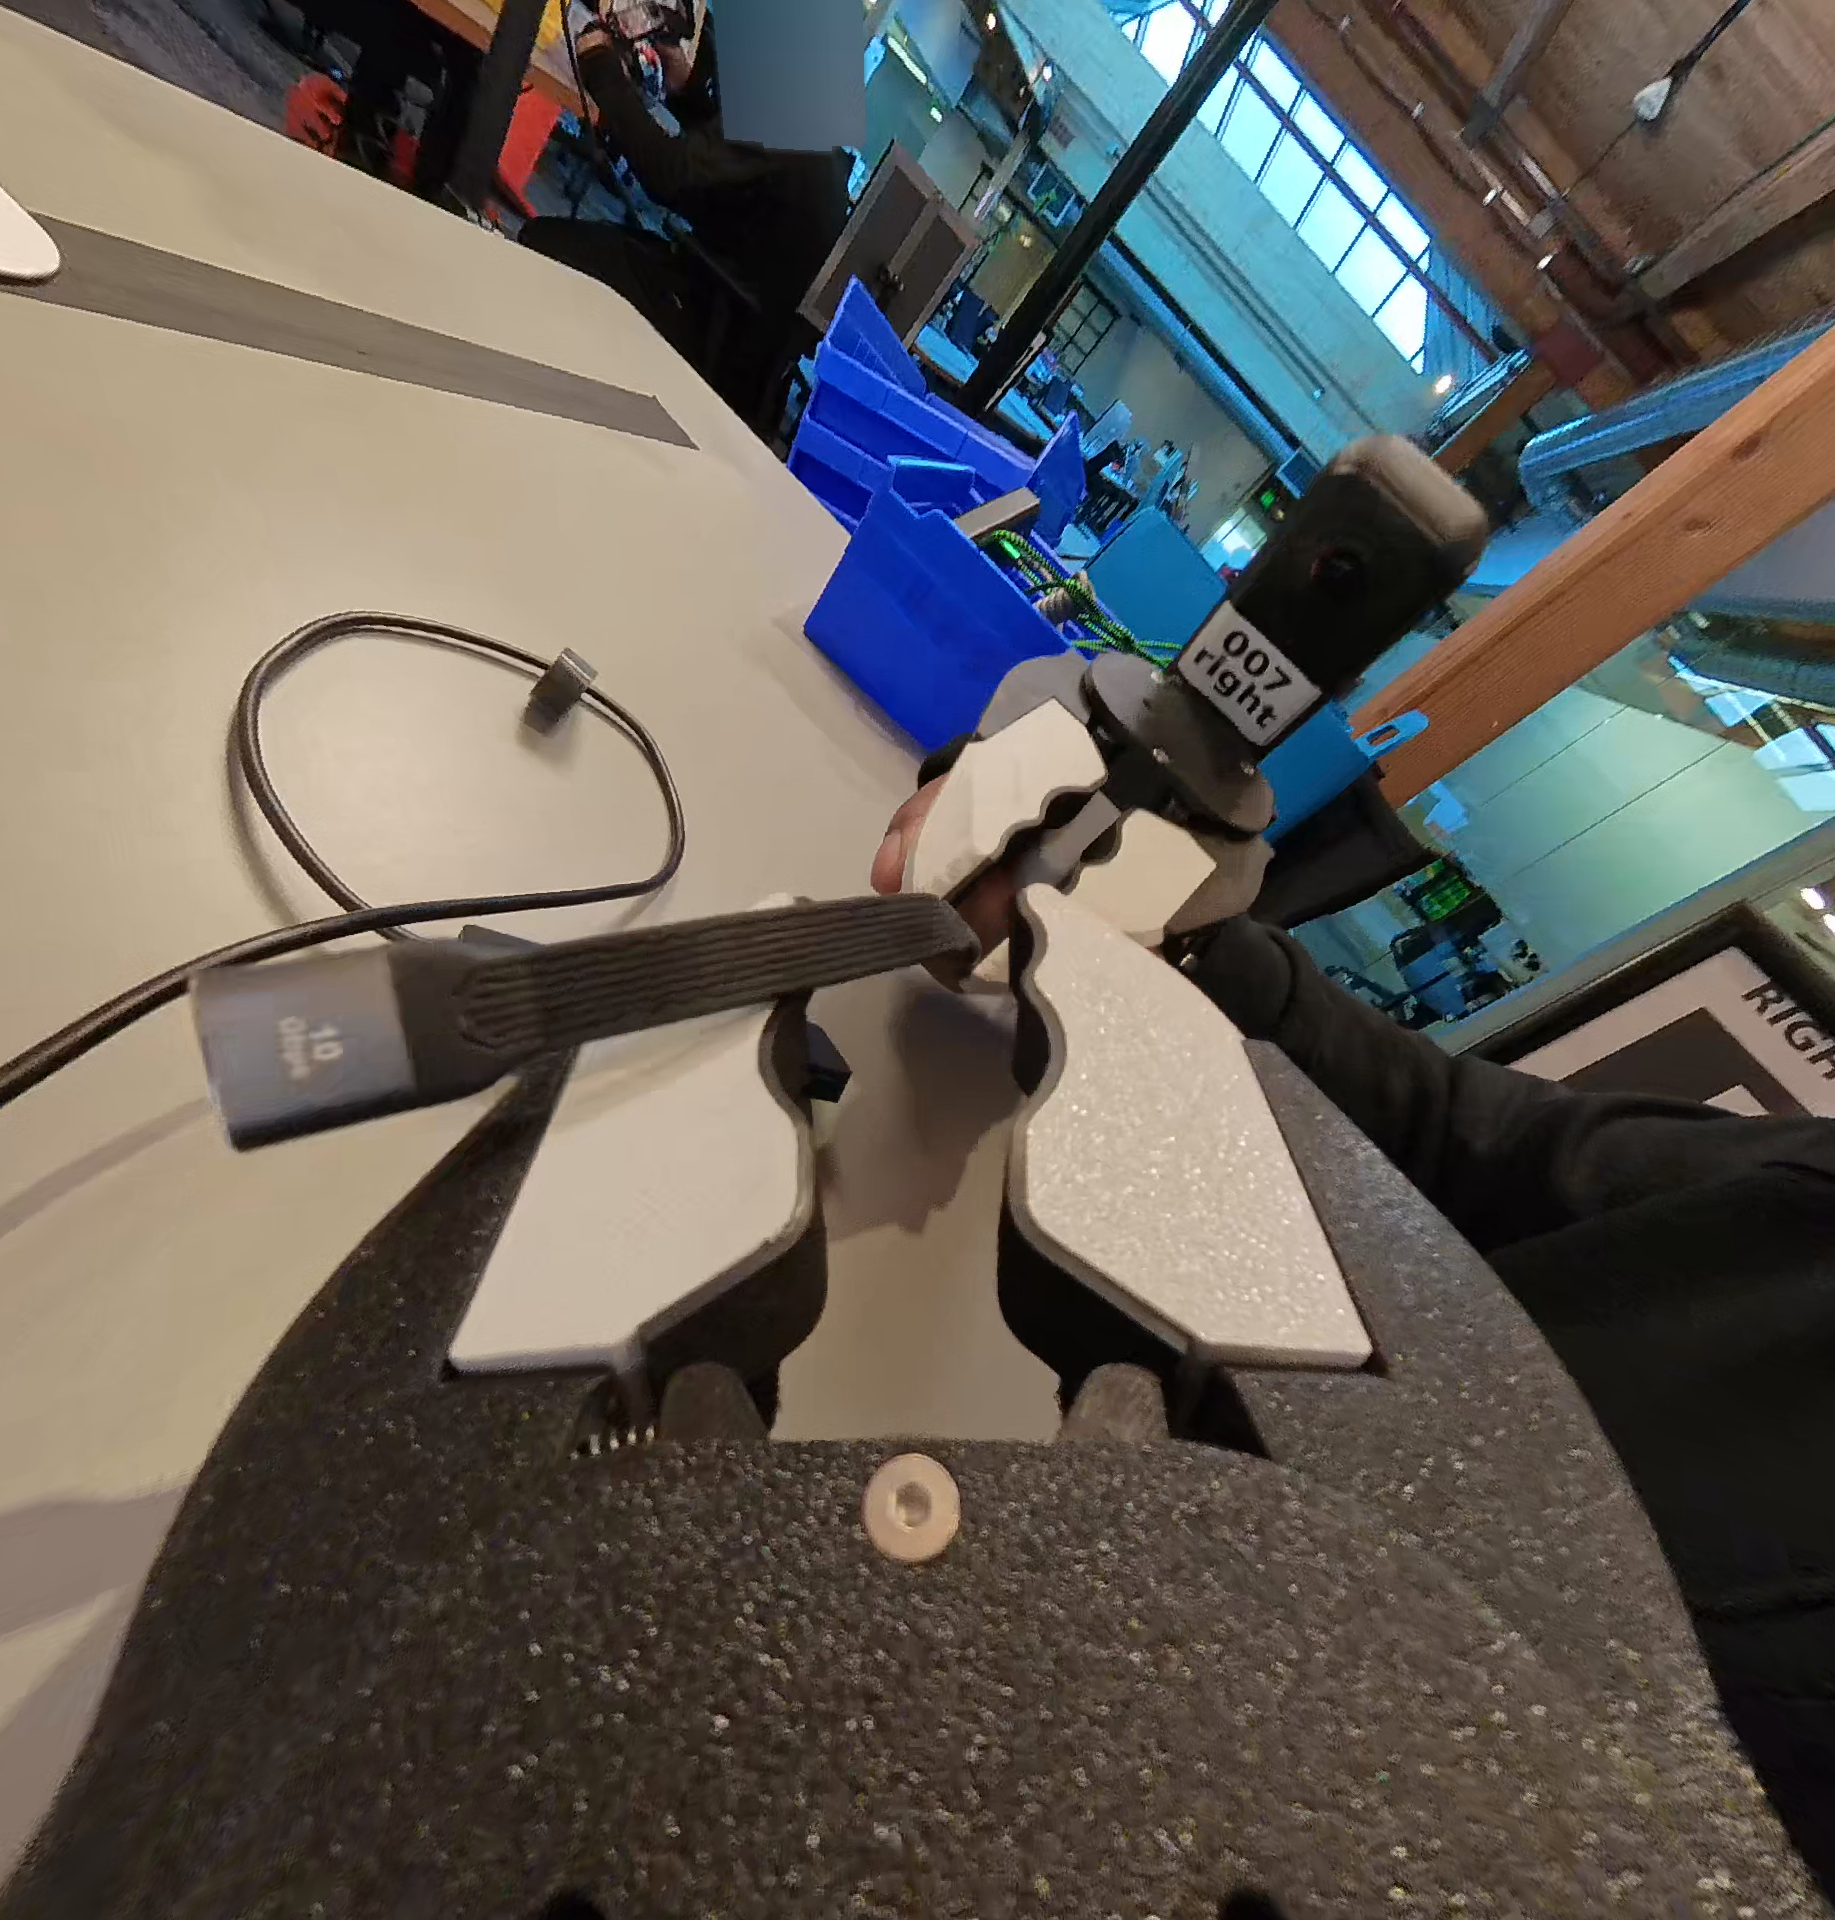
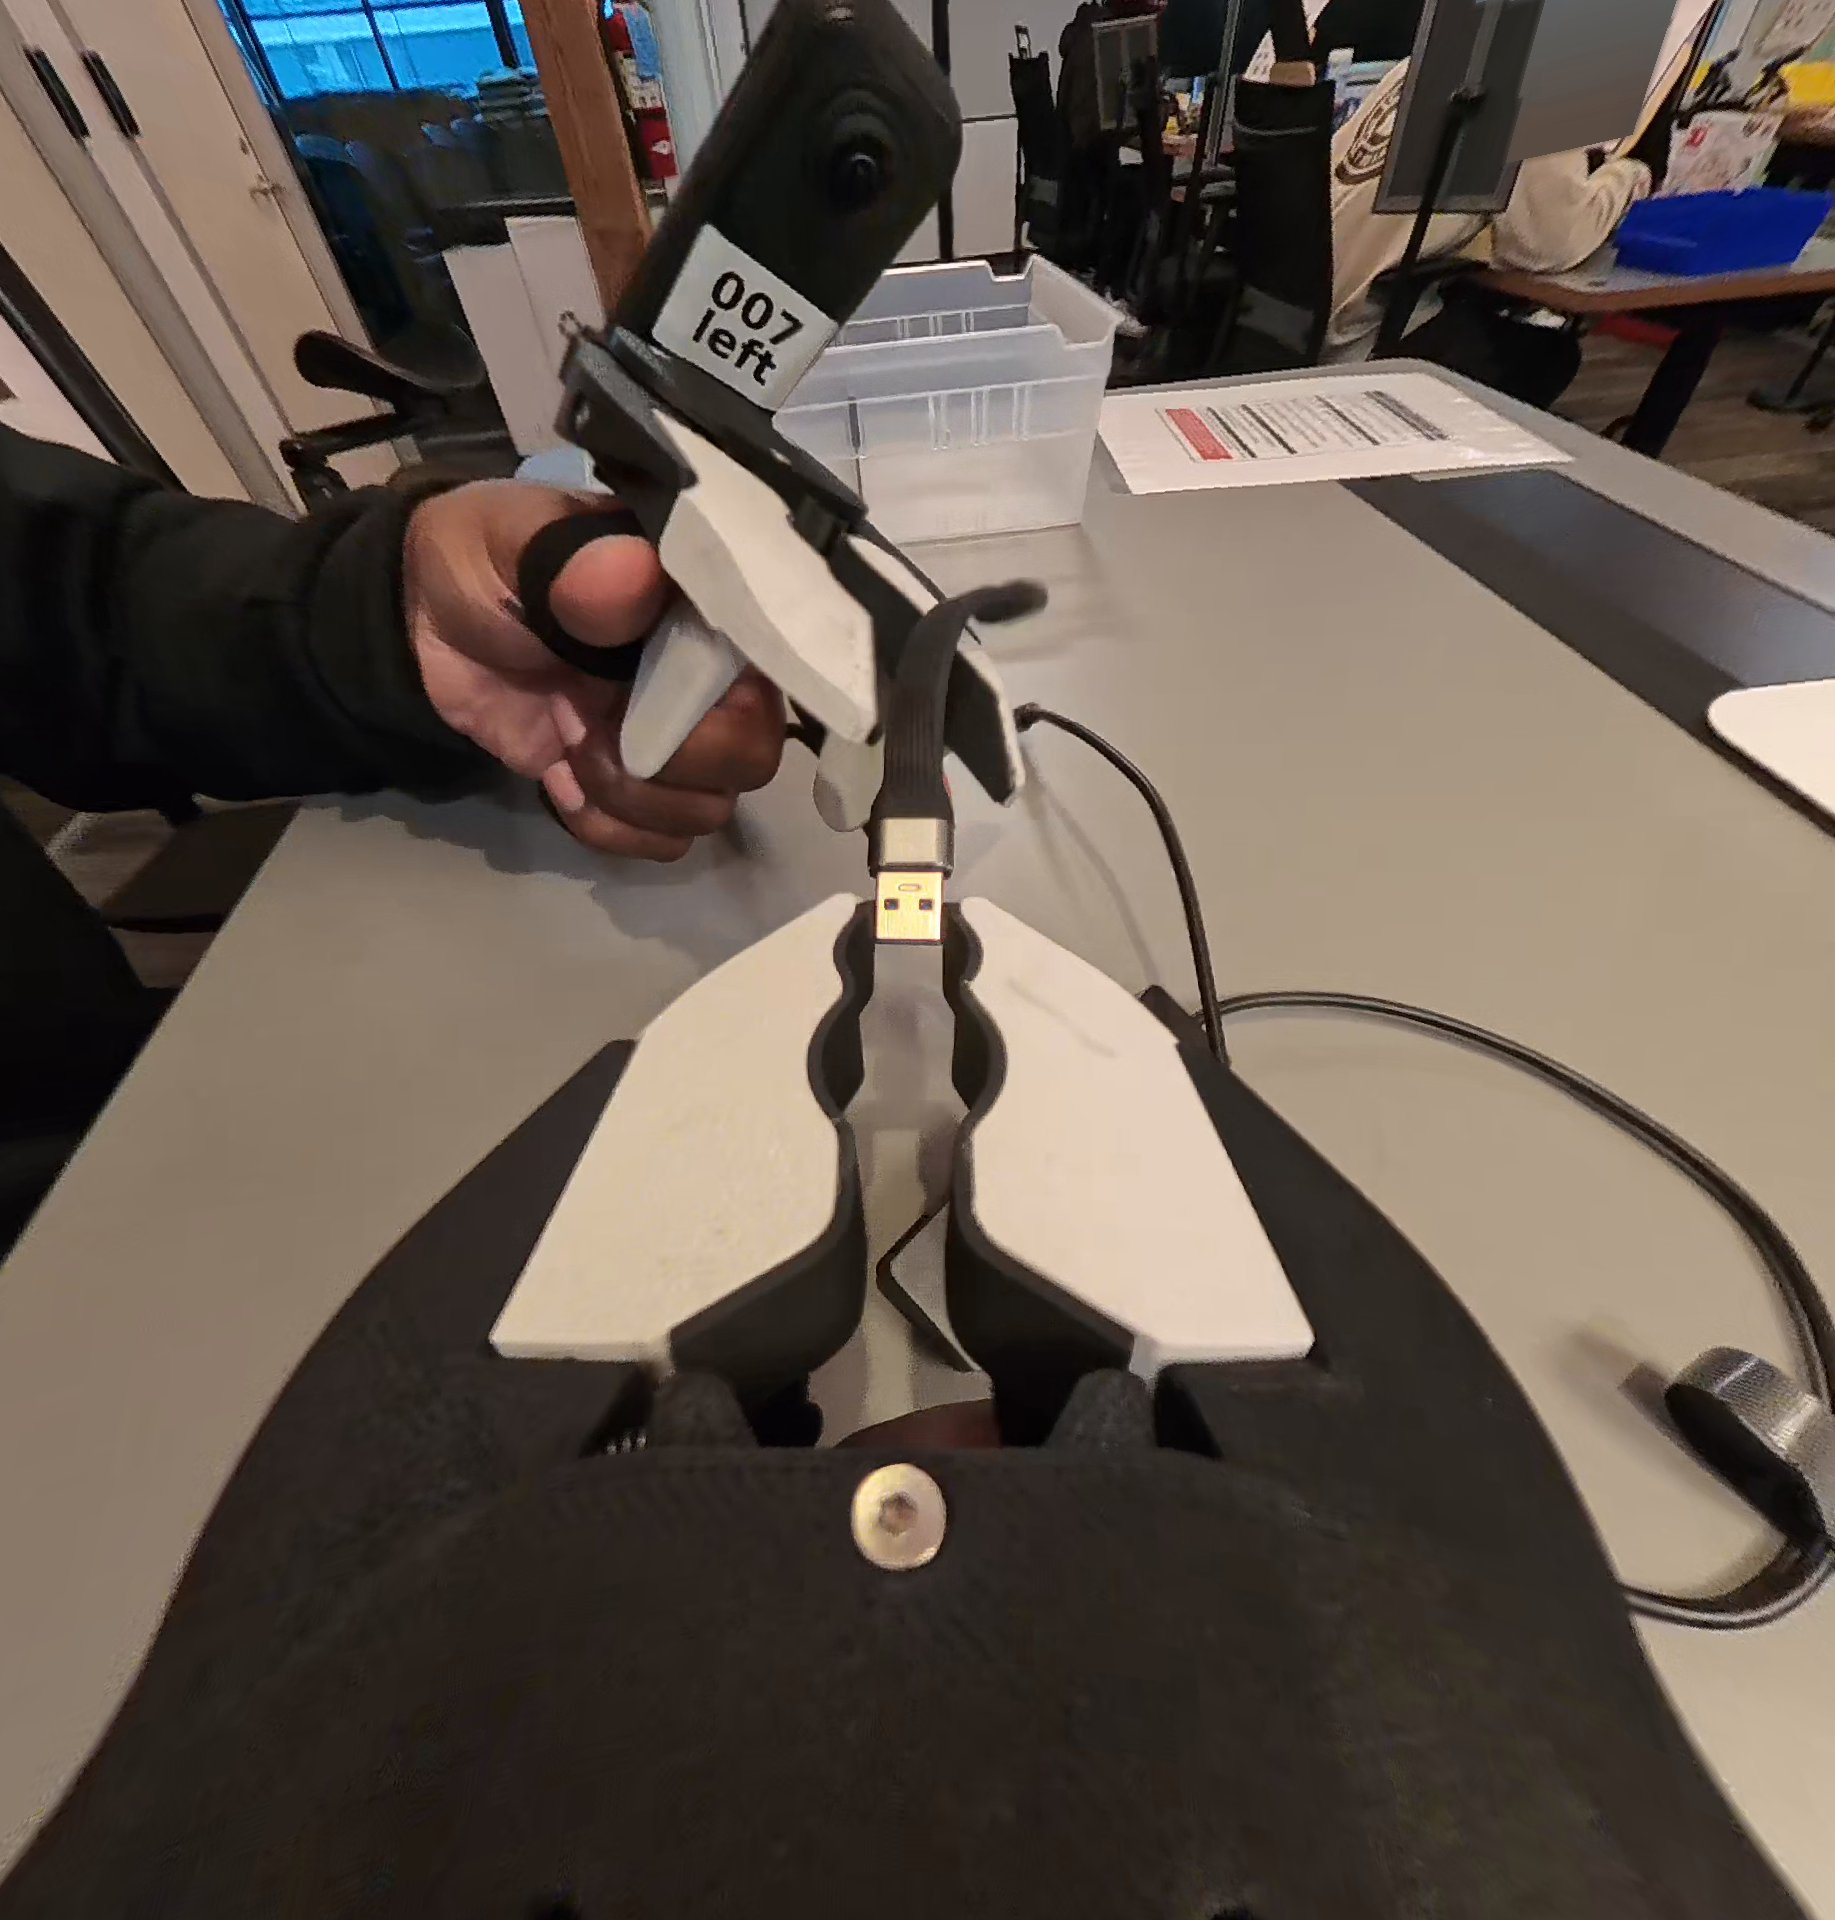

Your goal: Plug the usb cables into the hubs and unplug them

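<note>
A short flat black cable (image 1: 705, 961) has a gold USB plug (image 2: 908, 930) at one end and a grey connector body (image 1: 300, 1044) at the other. My right gripper (image 2: 911, 912) is shut on the plug, held above the grey table (image 2: 1360, 831). My left gripper (image 1: 913, 966) faces it with its fingers apart. The flat cable runs over one finger and through the gap. A thin black cable (image 1: 269, 831) leaves the grey body and loops on the table. Its free plug (image 1: 558, 688) lies flat. No hub body shows.
Blue bins (image 1: 923, 623) stand at the table's far edge. A clear plastic bin (image 2: 954, 416), a printed sheet (image 2: 1328, 426) and a white pad (image 2: 1806, 748) sit toward the back and right. A dark cable end wrapped in grey mesh (image 2: 1765, 1455) lies at right. People sit at tables behind. My two grippers' fingertips are within a few centimetres of each other.
</note>
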{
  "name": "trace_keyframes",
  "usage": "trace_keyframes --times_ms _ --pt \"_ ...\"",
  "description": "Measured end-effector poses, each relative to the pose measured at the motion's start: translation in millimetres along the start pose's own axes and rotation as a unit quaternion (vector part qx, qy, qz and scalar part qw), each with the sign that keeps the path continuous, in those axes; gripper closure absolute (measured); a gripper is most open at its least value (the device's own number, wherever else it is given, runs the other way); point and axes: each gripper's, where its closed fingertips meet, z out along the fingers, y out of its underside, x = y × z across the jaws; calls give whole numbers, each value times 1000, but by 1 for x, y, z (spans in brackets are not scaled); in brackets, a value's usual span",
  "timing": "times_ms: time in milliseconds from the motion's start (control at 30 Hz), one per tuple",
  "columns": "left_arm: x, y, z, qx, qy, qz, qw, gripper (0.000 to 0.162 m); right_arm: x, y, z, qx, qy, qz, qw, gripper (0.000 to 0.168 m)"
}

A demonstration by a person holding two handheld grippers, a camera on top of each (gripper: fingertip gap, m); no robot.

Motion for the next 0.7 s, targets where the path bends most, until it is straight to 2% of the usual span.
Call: trace_keyframes --times_ms 67,233,333,400,500,700 --pt "-2 -2 -1 9 -2 -1 1000 133 -3 -1 2 0 3 -14 1000 157" --pt "0 5 1 -12 9 -15 1000 134 -6 -4 8 -4 35 -54 998 157" --pt "3 8 2 -20 13 -14 1000 144 -5 -7 9 -4 59 -79 995 157" --pt "9 6 0 -15 36 -22 999 154 -5 -10 9 -1 68 -87 994 157" --pt "13 1 -3 0 69 -54 996 156 -7 -15 9 17 62 -75 995 157" --pt "24 -39 -30 100 189 -155 964 154 16 26 -4 -101 87 -59 989 140"
